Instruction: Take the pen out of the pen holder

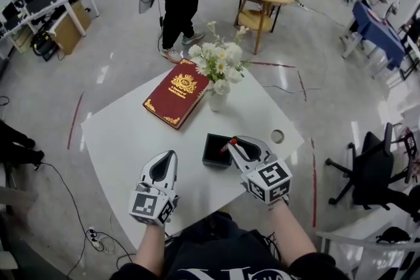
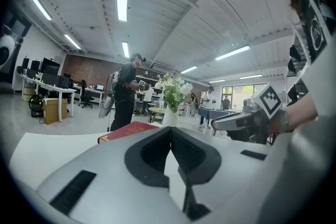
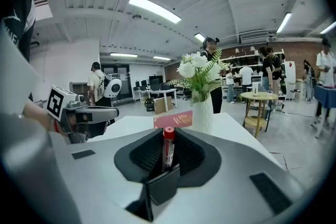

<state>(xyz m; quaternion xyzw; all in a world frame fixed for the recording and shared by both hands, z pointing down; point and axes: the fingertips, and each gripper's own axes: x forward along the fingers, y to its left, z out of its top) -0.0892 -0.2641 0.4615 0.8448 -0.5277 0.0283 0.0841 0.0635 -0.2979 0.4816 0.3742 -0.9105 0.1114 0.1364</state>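
Right gripper (image 1: 231, 143), clamped on the red-capped pen (image 3: 168, 147): lift straight up, out of the black pen holder (image 1: 213, 154); left gripper (image 1: 172, 155) closed, empty.

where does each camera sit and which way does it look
Head view: on the person's head, steeply down onto the white table and black square pen holder; both forearms, left gripper, right gripper show.
Left gripper view: on that gripper, level across the table; its shut fingers show.
Right gripper view: on that gripper, likewise; its fingers grip a red-capped pen.
All share the red hardcover book and white flower vase.
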